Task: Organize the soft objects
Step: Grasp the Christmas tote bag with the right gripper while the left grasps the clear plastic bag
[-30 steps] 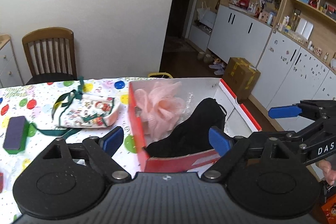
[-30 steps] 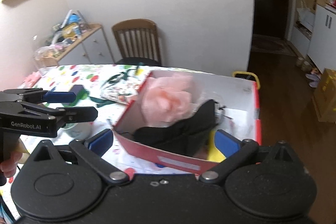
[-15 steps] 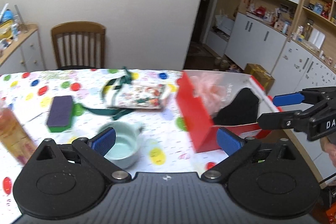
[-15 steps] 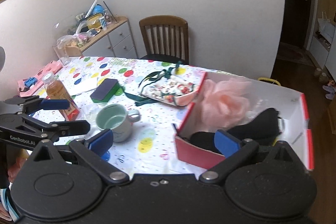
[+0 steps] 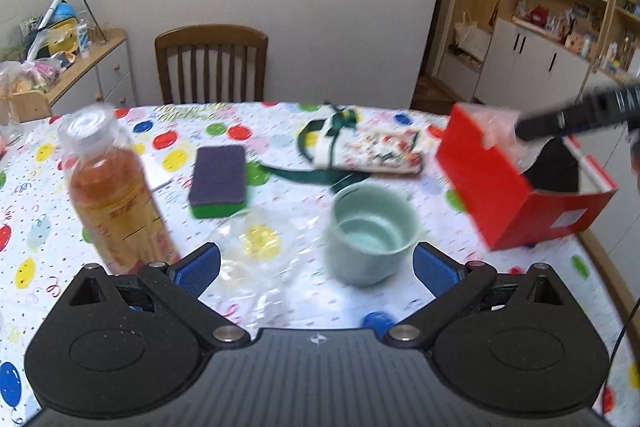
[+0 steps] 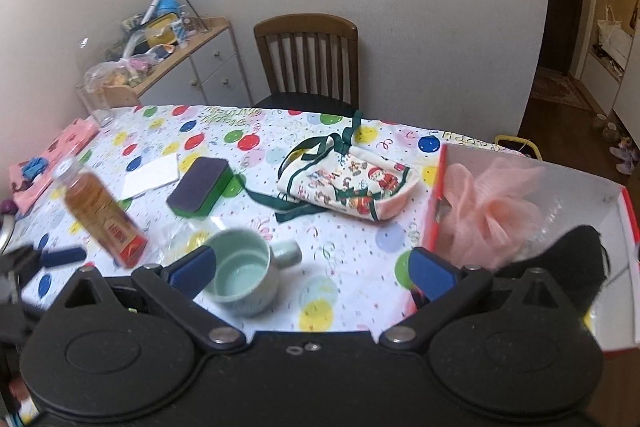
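A red box (image 6: 628, 219) at the table's right end holds a pink bath pouf (image 6: 492, 203) and a black cloth (image 6: 572, 259); the box also shows in the left wrist view (image 5: 496, 183). A Christmas-print pouch (image 6: 352, 187) with green ribbons lies mid-table, also in the left wrist view (image 5: 372, 147). A purple-and-green sponge (image 6: 200, 187) lies left of it, also in the left wrist view (image 5: 218, 179). My left gripper (image 5: 316, 267) is open and empty above the near table. My right gripper (image 6: 312, 271) is open and empty near the box.
A green mug (image 5: 372, 231) and a bottle of amber drink (image 5: 112, 195) stand near the front. Clear plastic wrap (image 5: 256, 247) lies between them. A white card (image 6: 152, 175) and pink mat (image 6: 52, 159) lie left. A wooden chair (image 6: 308, 59) and a sideboard (image 6: 188, 63) stand behind the table.
Both grippers have drawn back and swung left from the box, so the mug, bottle and sponge have come into view. Both stay open and empty.
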`<state>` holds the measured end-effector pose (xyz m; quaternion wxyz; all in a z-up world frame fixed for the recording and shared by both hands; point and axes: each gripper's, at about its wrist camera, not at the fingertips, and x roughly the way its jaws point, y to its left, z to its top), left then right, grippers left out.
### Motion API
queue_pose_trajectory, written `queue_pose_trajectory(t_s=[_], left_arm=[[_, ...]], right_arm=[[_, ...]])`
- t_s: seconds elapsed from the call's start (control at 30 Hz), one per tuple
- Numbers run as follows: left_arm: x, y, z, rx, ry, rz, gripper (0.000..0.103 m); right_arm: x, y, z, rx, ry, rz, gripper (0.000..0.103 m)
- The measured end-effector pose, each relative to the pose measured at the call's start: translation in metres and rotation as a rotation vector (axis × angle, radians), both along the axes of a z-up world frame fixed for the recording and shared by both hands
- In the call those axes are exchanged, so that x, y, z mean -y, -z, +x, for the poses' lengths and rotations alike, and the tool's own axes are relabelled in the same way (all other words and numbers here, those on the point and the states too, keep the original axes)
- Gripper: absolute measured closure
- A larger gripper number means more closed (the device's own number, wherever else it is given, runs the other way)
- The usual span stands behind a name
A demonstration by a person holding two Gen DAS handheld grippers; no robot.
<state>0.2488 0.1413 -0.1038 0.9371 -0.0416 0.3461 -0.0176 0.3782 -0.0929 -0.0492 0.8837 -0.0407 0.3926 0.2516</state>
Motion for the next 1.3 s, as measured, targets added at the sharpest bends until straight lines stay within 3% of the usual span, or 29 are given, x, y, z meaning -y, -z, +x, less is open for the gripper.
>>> queue_pose_trajectory(t_s=[0.27, 0.5, 0.9, 1.17, 1.3], left_arm=[[-0.015, 0.041, 0.012, -0.021, 0.002, 0.042, 0.0], [-0.011, 0.063, 0.028, -0.011, 0.001, 0.102, 0.0], [-0.005, 0.093, 0.052, -0.046, -0.006, 0.112, 0.001], [-0.008, 0.106, 0.064, -0.078, -0.022, 0.103, 0.013], [-0.01, 0.11, 0.066, -0.087, -0.037, 0.105, 0.027]], right_arm=[[-0.044, 0.025, 0.058, -0.033, 0.017, -0.085, 0.003], [-0.079, 0.059, 0.109, -0.074, -0.011, -0.173, 0.012], [-0.114, 0.115, 0.153, -0.136, -0.068, -0.254, 0.027], [-0.122, 0.136, 0.164, -0.153, -0.083, -0.271, 0.036], [-0.121, 0.142, 0.165, -0.159, -0.074, -0.274, 0.046]])
